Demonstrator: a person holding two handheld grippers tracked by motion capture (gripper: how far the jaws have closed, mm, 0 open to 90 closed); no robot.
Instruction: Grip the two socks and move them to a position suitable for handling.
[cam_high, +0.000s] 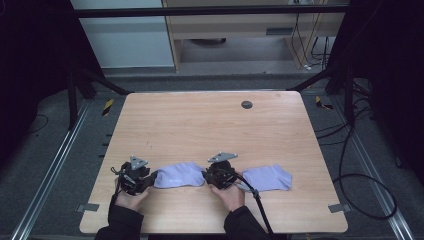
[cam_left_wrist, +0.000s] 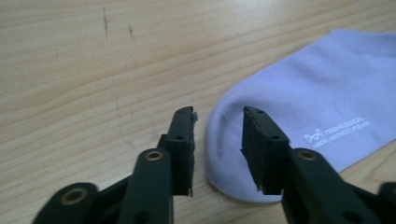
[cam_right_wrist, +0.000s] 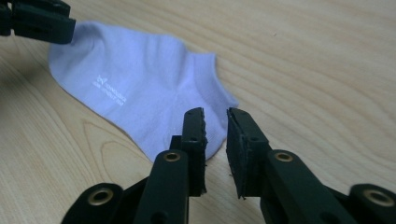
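Lavender cotton ankle sock (cam_high: 178, 175) flat on pale wood-grain counter (cam_high: 210, 125), near front edge, stretched between both grippers. White printed logo facing up, visible in both gripper views.

Left gripper (cam_high: 150, 179) at sock's rounded toe end; black fingers (cam_left_wrist: 182, 140) spread, toe edge lying between them on counter, pads not pressing fabric. Not pinching.

Right gripper (cam_high: 206, 176) at sock's opposite, cuff end; black fingers (cam_right_wrist: 194, 140) parted by narrow gap, tips hovering just past sock's edge, bare wood showing in gap, nothing clamped. Left gripper's finger tips seen at far toe end in right gripper view, top left corner.

Second lavender sock (cam_high: 269, 177) flat on counter just to right of right gripper, touched by neither gripper. Black cable (cam_high: 260, 205) trailing from right gripper toward front edge. Small dark round disc (cam_high: 246, 104) near counter's far edge, well apart from socks.
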